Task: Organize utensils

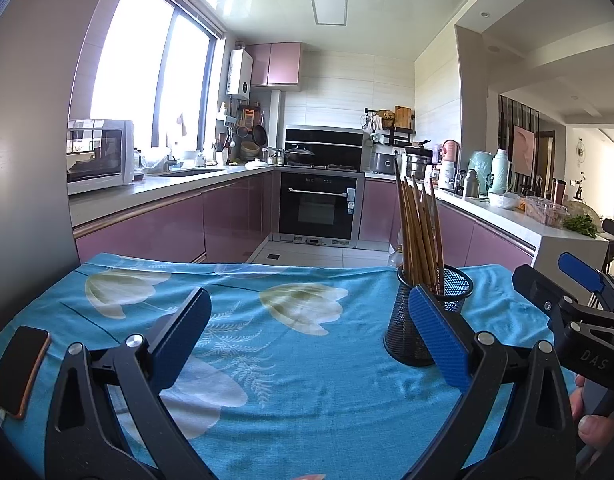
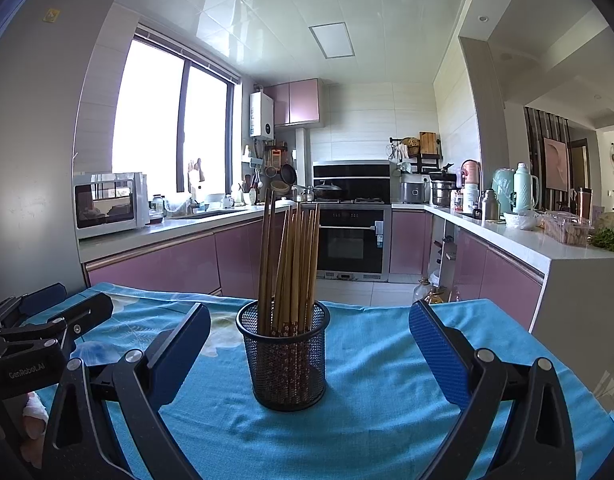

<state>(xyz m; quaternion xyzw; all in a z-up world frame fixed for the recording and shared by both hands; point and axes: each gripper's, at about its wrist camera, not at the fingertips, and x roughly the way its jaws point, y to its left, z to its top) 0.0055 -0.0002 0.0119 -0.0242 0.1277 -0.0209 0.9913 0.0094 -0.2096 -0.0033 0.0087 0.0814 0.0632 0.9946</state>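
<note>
Right gripper (image 2: pixel 309 354) spread wide, nothing held, levelled low over the blue cloth (image 2: pixel 387 400). Straight ahead, centred between its fingers: mesh cup (image 2: pixel 285 360), chopsticks (image 2: pixel 291 264) bunched upright inside. Left gripper (image 1: pixel 307 336) equally wide and empty, cup off to its right. Right hand nearer, better lined up.

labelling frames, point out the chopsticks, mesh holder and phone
chopsticks (image 2: pixel 291 264), right wrist view, middle of the bundle
mesh holder (image 2: pixel 287 364), right wrist view, front wall
phone (image 1: pixel 21 370), left wrist view, dark screen
</note>
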